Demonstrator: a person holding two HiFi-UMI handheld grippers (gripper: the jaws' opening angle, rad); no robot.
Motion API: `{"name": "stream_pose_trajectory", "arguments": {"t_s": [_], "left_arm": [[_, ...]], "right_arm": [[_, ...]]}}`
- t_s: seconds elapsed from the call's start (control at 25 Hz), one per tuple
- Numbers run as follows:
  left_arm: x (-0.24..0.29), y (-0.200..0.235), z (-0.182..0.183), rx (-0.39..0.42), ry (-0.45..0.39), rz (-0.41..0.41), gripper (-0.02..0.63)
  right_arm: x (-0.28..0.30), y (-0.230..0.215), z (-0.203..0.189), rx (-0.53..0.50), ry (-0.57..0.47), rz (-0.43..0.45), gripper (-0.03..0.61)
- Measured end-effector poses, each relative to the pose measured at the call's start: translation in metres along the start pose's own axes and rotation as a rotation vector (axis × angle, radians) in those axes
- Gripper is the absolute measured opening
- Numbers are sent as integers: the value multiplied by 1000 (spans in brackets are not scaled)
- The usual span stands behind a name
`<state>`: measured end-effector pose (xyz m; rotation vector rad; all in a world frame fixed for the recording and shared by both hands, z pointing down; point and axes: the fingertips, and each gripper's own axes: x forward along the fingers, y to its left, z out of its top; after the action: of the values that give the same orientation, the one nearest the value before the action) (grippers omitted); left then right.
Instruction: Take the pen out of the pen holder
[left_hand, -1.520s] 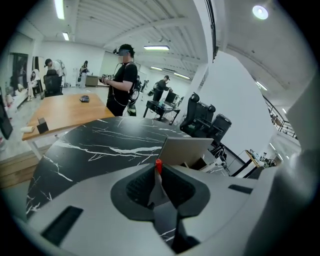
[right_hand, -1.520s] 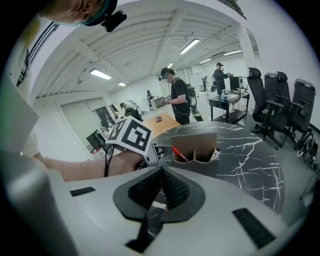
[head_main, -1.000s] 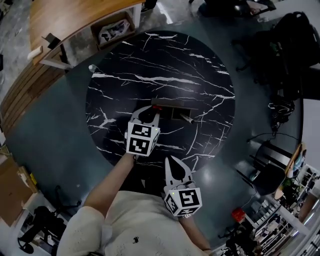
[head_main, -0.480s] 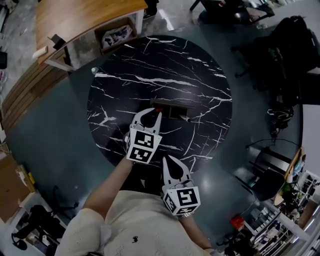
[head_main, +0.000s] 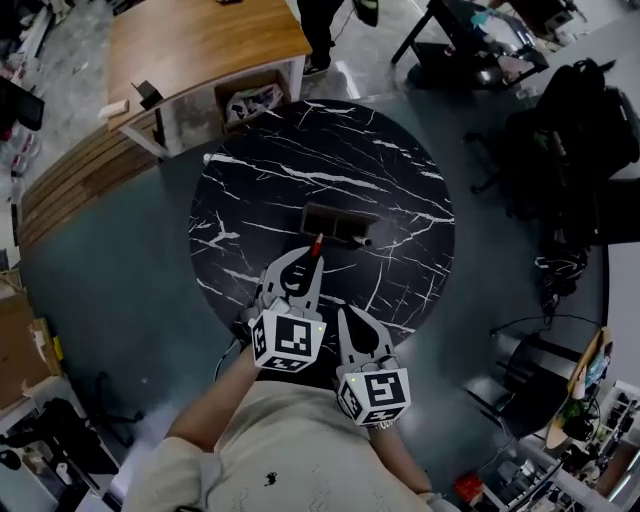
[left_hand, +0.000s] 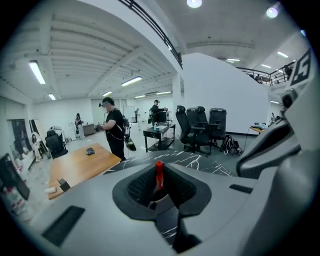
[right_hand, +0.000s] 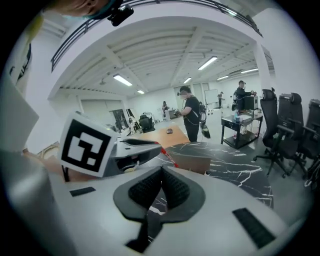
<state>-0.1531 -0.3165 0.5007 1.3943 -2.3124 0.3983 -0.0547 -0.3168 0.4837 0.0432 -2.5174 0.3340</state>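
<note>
left gripper (head_main: 309, 257): jaws pinched on a slim red pen (left_hand: 159, 173), with the red end sticking out past the fingertips along the jaw line

right gripper (right_hand: 161, 176): jaws pressed together, nothing between them. It sits just beside the left one, nearer the person, at the near rim of the table

The pen's long axis runs away from the person. In the head view its red tip lies at the near long edge of the dark rectangular open-top pen holder (head_main: 335, 222); touching or clear, can't tell

The holder's interior reads dark, and a small pale cylinder end (head_main: 364, 241) shows at its right end

The holder lies about mid-top on the round black marble table with white veins (head_main: 300, 160), with bare top all round it

A wooden desk (head_main: 200, 40) stands beyond the far-left rim, and black office chairs (left_hand: 200, 131) stand past the table in the left gripper view
</note>
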Motion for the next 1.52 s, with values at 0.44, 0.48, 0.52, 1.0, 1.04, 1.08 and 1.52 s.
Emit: {"name": "stream_pose_trajectory", "arguments": {"t_s": [0.44, 0.48, 0.52, 1.0, 1.04, 1.08, 1.52], "left_arm": [[-124, -40, 17, -51, -32, 188, 54], [-131, -47, 19, -54, -35, 194, 54], [-137, -52, 20, -49, -38, 201, 54], [-156, -76, 42, 33, -127, 231, 54], [-154, -80, 42, 32, -127, 221, 54], [-153, -83, 41, 31, -127, 211, 54], [-157, -84, 37, 49, -126, 187, 54]], "right_arm": [[-53, -6, 38, -98, -167, 98, 15], [-59, -5, 39, -107, -176, 103, 15], [-65, -4, 40, -116, -186, 106, 15], [-105, -7, 36, -130, -257, 55, 15], [-107, -9, 34, -126, -256, 47, 15], [-109, -10, 32, -123, -254, 40, 15], [-109, -8, 24, -102, -244, 8, 15]]}}
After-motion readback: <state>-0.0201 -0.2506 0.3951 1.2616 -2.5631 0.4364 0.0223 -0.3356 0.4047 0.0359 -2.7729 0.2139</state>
